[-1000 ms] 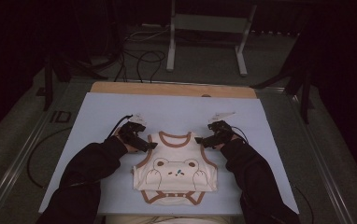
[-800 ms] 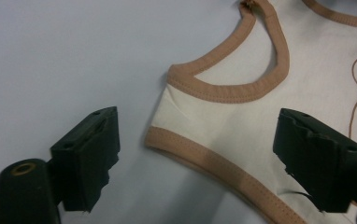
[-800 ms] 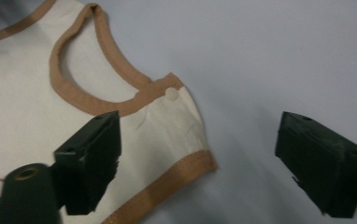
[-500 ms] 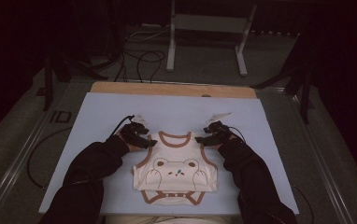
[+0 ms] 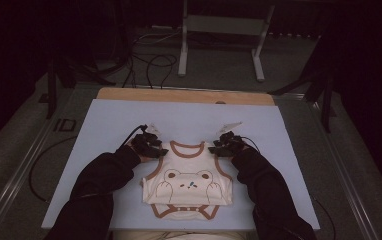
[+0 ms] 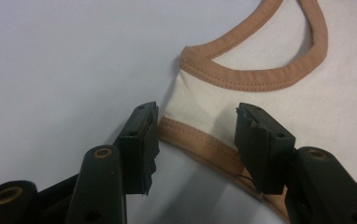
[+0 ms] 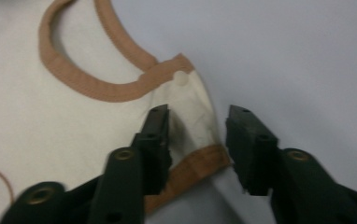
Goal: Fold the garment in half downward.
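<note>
A cream baby bodysuit with brown trim and a bear print lies flat on the pale blue mat, neck opening away from me. My left gripper is at its left shoulder and my right gripper at its right shoulder. In the left gripper view the left gripper is open, its jaws either side of the shoulder strap. In the right gripper view the right gripper is open around the other strap, just below a white snap button.
A wooden strip runs along the table's far edge. Behind it on the floor are a metal stand and loose cables. Bare mat lies left, right and beyond the garment. Dark sleeves cover the near corners.
Both grippers have edged inward, toward the bodysuit's shoulders. The bodysuit has not moved.
</note>
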The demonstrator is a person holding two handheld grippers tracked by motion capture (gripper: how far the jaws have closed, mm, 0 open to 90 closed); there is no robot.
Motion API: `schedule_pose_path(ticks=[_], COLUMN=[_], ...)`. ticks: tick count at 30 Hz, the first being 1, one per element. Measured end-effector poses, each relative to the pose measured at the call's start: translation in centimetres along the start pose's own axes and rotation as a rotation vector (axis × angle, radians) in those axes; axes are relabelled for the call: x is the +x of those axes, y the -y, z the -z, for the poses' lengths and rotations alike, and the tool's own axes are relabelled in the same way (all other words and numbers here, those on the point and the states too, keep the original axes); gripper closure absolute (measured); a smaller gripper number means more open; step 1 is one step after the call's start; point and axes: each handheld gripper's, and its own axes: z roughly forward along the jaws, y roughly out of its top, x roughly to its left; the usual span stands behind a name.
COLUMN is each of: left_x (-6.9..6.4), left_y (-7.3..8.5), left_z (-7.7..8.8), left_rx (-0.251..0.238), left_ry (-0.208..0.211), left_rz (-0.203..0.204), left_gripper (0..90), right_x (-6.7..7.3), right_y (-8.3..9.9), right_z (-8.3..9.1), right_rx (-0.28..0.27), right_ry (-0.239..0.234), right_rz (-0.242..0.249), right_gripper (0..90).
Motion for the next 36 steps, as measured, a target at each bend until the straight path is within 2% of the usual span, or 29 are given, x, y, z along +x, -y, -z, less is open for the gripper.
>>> schedule_pose_path(ticks=[4,7,10,23,28,30,32,33,36], left_x=[0.0,0.1,0.1,-0.1,-0.3,-0.5,-0.5,-0.5,-0.5], left_y=[-0.2,-0.4,-0.5,-0.8,-1.1,-1.2,-1.4,-1.4,-1.3], left_z=[-0.2,-0.4,-0.4,-0.5,-0.5,-0.5,-0.5,-0.5,-0.4], left_rx=[0.001,-0.004,0.006,0.020,0.034,0.044,0.054,0.059,0.046], left_ry=[-0.020,-0.016,-0.005,0.025,0.053,0.047,0.052,0.056,0.066], left_rz=[-0.013,-0.006,-0.004,0.006,-0.001,-0.010,-0.002,-0.017,-0.026], left_gripper=[50.1,49.5,49.9,64.8,83.8,85.7,86.6,86.9,87.4], right_x=[0.2,0.2,0.3,0.5,0.5,0.5,0.4,0.5,0.5], right_y=[-0.1,-0.1,-0.1,-0.3,-0.2,-0.2,-0.3,-0.3,-0.4], right_z=[0.0,0.0,0.0,0.0,0.0,0.0,0.0,0.0,0.0], right_rx=[0.006,0.007,0.009,0.022,0.014,0.014,0.016,0.018,0.022], right_ry=[-0.008,-0.009,-0.027,-0.024,-0.022,-0.026,-0.028,-0.025,-0.020], right_rz=[0.007,0.004,0.007,0.009,0.016,0.019,0.020,0.025,0.028], right_gripper=[68.3,69.2,75.8,78.7,80.0,80.1,80.3,80.5,81.1])
